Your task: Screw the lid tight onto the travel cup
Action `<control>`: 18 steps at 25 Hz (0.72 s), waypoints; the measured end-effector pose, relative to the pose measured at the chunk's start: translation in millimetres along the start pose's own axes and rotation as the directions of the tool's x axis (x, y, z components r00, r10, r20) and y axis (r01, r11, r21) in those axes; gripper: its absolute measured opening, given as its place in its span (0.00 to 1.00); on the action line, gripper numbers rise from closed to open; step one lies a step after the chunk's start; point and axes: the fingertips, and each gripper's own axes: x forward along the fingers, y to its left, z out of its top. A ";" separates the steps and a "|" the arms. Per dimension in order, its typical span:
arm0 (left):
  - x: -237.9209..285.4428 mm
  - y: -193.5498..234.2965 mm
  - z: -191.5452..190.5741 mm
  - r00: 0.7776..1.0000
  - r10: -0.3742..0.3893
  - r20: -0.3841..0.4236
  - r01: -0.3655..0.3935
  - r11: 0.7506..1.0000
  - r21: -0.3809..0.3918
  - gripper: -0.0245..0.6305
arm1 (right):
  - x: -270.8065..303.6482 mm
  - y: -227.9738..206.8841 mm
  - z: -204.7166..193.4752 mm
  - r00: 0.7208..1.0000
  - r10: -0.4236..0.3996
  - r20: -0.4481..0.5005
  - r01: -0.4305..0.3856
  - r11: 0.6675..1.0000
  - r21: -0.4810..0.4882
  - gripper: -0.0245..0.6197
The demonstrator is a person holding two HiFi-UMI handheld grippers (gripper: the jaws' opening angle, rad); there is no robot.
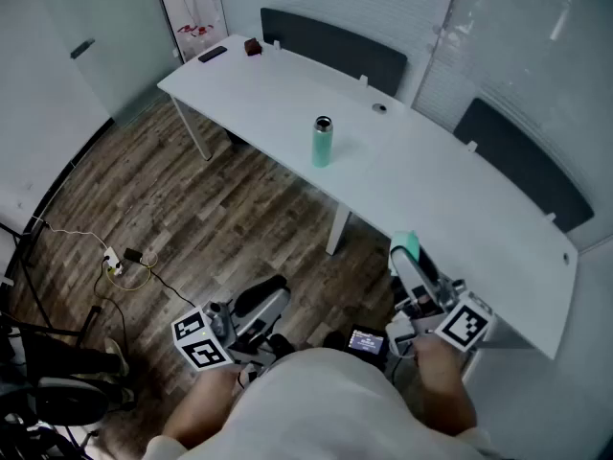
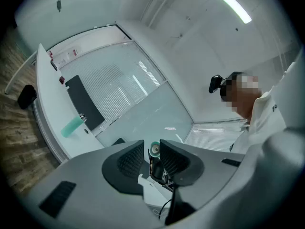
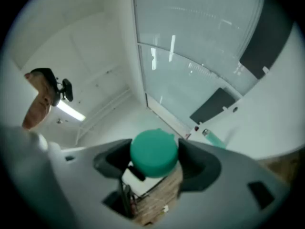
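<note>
The teal travel cup (image 1: 322, 142) stands upright and lidless on the long white table (image 1: 450, 190), far ahead of both grippers. It also shows small in the left gripper view as the cup (image 2: 72, 126) and in the right gripper view as the cup (image 3: 213, 137). My right gripper (image 1: 407, 249) is near the table's front edge, shut on the round green lid (image 3: 155, 151). The lid (image 1: 406, 244) peeks out at its tip. My left gripper (image 1: 273, 300) hangs over the floor at the lower left. Its jaws (image 2: 151, 157) stand shut with nothing held.
Two dark chair backs (image 1: 335, 46) (image 1: 522, 156) stand behind the table. A black flat object (image 1: 213, 54) and a small brown one (image 1: 252, 47) lie at its far left end. A white table leg (image 1: 337, 228) and a power strip with cables (image 1: 115, 262) are on the wood floor.
</note>
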 end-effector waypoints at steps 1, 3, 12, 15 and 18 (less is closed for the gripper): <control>-0.2 -0.4 -1.0 1.000 -0.001 -0.001 0.001 1.000 0.000 0.22 | -1.7 -1.5 -0.8 1.000 -0.004 0.002 0.004 1.000 0.007 0.53; 0.2 -1.2 -2.8 1.000 -0.002 -0.004 0.002 1.000 0.001 0.22 | -4.5 -4.1 -1.2 1.000 -0.011 0.006 0.011 1.000 0.014 0.53; 7.5 -4.0 -11.7 1.000 0.003 -0.009 -0.003 1.000 0.009 0.22 | -14.7 -16.2 2.7 0.999 -0.045 0.006 0.045 0.999 -0.001 0.53; 9.2 -4.5 -11.2 1.000 0.009 -0.007 -0.009 1.000 0.015 0.22 | -17.4 -22.1 4.9 0.996 -0.086 -0.007 0.085 0.994 -0.061 0.53; 8.8 -4.8 -11.0 1.000 0.019 -0.002 -0.019 1.000 0.019 0.22 | -19.0 -20.6 6.4 0.997 -0.074 -0.011 0.073 0.994 -0.079 0.53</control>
